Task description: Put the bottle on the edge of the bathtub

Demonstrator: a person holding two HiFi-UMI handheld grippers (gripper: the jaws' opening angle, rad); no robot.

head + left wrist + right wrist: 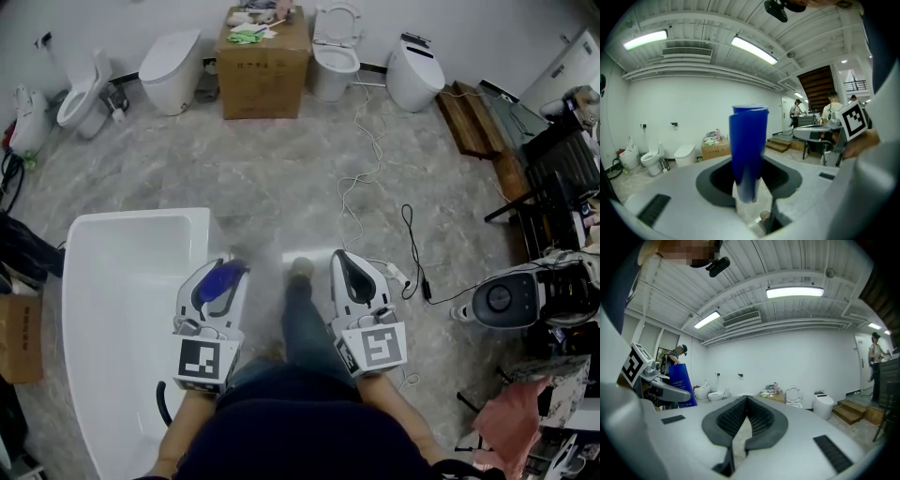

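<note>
A blue bottle (225, 278) stands upright between the jaws of my left gripper (223, 272), which is shut on it. In the left gripper view the bottle (749, 150) rises from the jaws and fills the centre. The gripper hovers over the right rim of the white bathtub (141, 216), which lies at the lower left of the head view. My right gripper (347, 261) is held beside the left one, over the floor, shut with nothing between its ribbed pads (761, 416). In the right gripper view the bottle (680, 385) appears at the left.
Toilets (173, 67) and a cardboard box (264, 64) line the far wall. Cables (361, 178) trail across the marble floor. Wooden steps (473, 117) and a round grey appliance (502, 300) are at the right. The person's leg and shoe (302, 270) are between the grippers.
</note>
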